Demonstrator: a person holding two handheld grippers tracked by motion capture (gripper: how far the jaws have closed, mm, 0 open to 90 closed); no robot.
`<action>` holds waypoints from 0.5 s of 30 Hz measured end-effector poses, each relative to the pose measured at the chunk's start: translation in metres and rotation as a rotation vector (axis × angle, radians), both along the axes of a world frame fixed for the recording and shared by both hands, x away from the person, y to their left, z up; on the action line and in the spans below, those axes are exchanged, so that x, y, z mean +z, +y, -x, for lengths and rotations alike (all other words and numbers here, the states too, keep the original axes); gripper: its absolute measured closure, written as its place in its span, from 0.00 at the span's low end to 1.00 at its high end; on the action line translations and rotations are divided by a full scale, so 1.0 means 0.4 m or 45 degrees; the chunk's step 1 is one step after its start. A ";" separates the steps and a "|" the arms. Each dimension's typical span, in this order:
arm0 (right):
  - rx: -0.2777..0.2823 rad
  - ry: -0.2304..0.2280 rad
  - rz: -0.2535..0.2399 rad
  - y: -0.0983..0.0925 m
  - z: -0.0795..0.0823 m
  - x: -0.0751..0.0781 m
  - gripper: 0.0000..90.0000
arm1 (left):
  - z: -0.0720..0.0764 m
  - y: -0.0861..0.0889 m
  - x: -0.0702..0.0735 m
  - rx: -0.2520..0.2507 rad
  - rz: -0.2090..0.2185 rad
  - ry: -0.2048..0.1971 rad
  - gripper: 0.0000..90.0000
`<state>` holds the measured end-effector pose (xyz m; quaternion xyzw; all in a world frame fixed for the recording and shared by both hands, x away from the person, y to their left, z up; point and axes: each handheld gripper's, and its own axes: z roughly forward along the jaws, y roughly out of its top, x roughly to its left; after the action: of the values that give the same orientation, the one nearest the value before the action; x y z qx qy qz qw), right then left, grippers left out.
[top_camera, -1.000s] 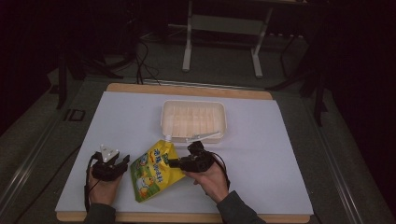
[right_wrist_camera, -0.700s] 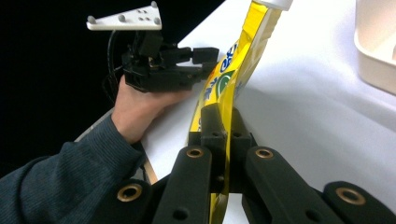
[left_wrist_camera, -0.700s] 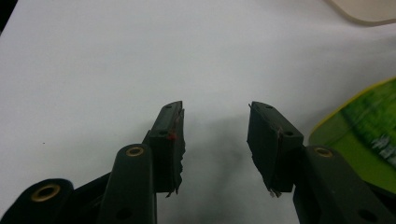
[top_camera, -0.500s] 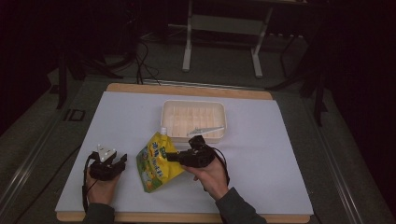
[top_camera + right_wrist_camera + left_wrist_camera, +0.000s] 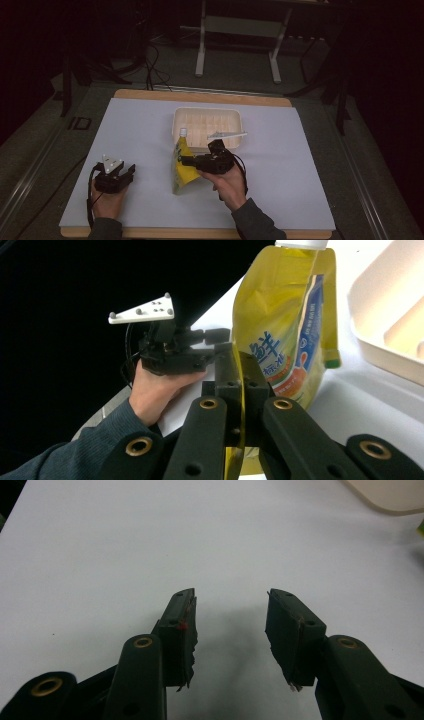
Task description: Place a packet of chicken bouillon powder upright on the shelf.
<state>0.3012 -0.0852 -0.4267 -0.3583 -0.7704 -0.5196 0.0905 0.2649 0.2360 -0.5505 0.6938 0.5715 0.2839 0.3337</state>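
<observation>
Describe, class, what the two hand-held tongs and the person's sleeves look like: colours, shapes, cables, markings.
Both tongs are black. The left tongs have blocky jaws with brass-coloured rivets, worn pad edges and a small red mark on one pad. A pale three-cornered plate with small holes sits on top, and a black cable trails behind. The right tongs show matching brass rivets. The sleeves are dark grey-blue ribbed fabric.
</observation>
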 end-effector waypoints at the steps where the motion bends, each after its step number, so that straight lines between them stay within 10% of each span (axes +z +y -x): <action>1: -0.006 -0.004 -0.001 -0.002 -0.001 0.001 1.00 | 0.000 0.000 0.000 0.000 0.000 0.000 0.61; 15: -0.028 -0.058 -0.002 -0.012 -0.008 0.037 1.00 | 0.000 0.001 -0.001 -0.004 -0.002 0.007 0.61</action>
<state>0.3046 -0.0900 -0.4117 -0.3547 -0.7678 -0.5293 0.0675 0.2651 0.2363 -0.5511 0.6957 0.5712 0.2820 0.3321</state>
